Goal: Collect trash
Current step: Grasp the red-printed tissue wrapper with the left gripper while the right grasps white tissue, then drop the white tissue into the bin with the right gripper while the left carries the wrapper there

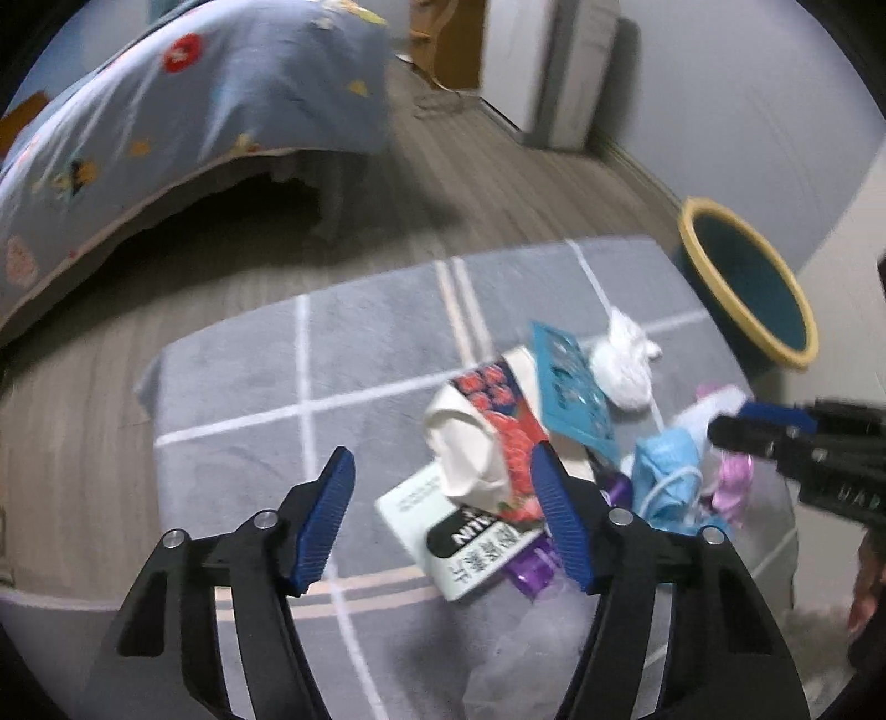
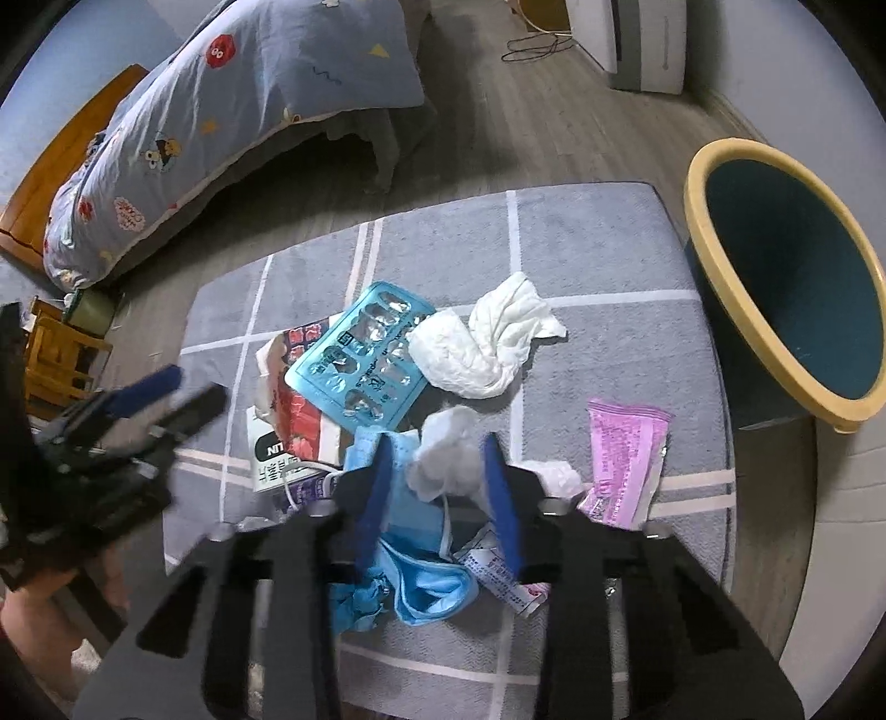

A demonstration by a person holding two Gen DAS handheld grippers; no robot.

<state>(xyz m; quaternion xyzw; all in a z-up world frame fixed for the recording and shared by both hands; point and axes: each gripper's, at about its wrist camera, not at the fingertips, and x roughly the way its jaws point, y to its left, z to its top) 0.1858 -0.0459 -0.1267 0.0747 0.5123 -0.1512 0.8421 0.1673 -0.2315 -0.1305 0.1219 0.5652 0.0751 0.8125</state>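
Observation:
A pile of trash lies on the grey checked rug [image 1: 232,387] [image 2: 598,243]. My left gripper [image 1: 443,459] hangs open over the pile's left side. Its right pad is beside a crumpled strawberry-print carton [image 1: 498,437], and its left pad is over bare rug. My right gripper [image 2: 437,443] is shut on a small crumpled white tissue [image 2: 443,448], with a blue face mask [image 2: 426,587] under and beside it. Nearby lie a teal blister pack [image 2: 360,354], a larger white tissue [image 2: 487,338] and a pink wrapper [image 2: 626,459]. The teal bin with a yellow rim [image 2: 698,183] [image 1: 698,210] stands at the rug's right.
A white box with a black label [image 1: 465,531] and a purple wrapper [image 1: 531,565] lie under the carton. A bed with a blue quilt [image 2: 249,83] stands at the back left. A wooden stool [image 2: 55,354] is at the left, and a white appliance [image 2: 642,44] and a cable are at the back.

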